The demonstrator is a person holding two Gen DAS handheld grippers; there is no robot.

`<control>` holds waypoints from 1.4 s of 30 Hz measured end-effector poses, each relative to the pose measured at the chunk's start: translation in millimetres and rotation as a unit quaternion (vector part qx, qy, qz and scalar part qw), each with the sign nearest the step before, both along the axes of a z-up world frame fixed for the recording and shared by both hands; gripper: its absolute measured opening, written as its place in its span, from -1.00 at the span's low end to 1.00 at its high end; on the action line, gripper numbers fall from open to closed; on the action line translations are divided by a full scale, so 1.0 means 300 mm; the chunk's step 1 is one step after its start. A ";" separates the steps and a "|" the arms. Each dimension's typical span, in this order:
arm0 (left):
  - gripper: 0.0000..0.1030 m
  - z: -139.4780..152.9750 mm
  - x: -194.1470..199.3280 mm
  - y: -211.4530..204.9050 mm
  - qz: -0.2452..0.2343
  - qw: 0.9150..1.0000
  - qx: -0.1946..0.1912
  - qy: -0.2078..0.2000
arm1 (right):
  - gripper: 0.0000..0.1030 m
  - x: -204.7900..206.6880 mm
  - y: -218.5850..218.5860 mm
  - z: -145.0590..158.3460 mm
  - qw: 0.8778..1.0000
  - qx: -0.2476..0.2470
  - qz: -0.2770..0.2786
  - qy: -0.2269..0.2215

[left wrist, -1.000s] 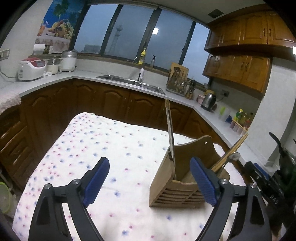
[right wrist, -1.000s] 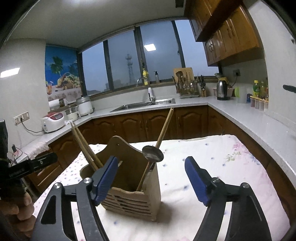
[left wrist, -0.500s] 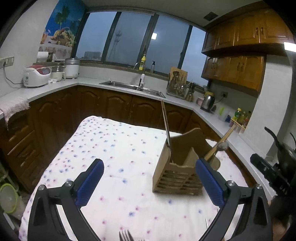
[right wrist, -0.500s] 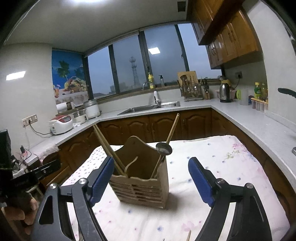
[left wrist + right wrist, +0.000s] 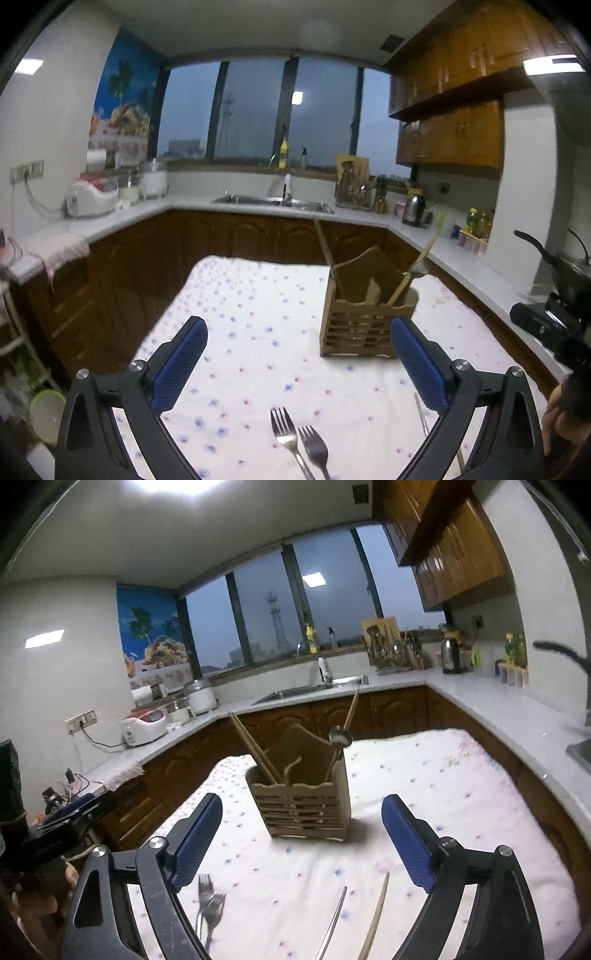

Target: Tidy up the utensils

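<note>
forks (image 5: pixel 299 441) lie side by side on the near edge of the cloth-covered worktop (image 5: pixel 258 321), tines toward the caddy (image 5: pixel 360 325), with a thin metal piece (image 5: pixel 334 919) and a lone chopstick (image 5: pixel 376 912) just right of them. the wooden caddy stands upright farther back and already holds chopsticks in its left slot and a spoon (image 5: pixel 340 735) in its right. left gripper (image 5: pixel 297 363) has its jaws wide apart with nothing between them; right gripper (image 5: pixel 303 836) is empty too, its jaws opening. next pickup looks like the forks for the left and the chopstick for the right. come down low and flat, pinch across the handle rather than the tines, and take one fork at a time since they touch. lift well clear of the caddy's rim before dropping it in, or the caddy may tip.
</note>
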State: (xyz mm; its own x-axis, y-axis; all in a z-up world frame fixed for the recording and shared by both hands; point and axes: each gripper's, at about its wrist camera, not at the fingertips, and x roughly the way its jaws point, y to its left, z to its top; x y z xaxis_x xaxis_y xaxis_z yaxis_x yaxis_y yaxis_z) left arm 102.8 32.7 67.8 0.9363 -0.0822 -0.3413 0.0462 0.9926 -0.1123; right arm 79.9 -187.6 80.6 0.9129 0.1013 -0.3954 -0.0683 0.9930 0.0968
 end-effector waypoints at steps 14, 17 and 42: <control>0.99 -0.120 -0.233 0.007 0.010 1.000 -0.010 -0.020 | 1.00 -0.264 0.077 -0.026 0.995 -0.059 -0.004 -0.078; 0.98 -0.193 -0.266 -0.005 0.015 1.000 -0.015 -0.014 | 1.00 -0.285 0.074 -0.126 0.996 -0.053 -0.016 -0.071; 0.99 -0.330 -0.351 -0.111 0.007 0.999 0.044 -0.016 | 1.00 -0.359 -0.003 -0.372 0.996 -0.052 -0.066 -0.012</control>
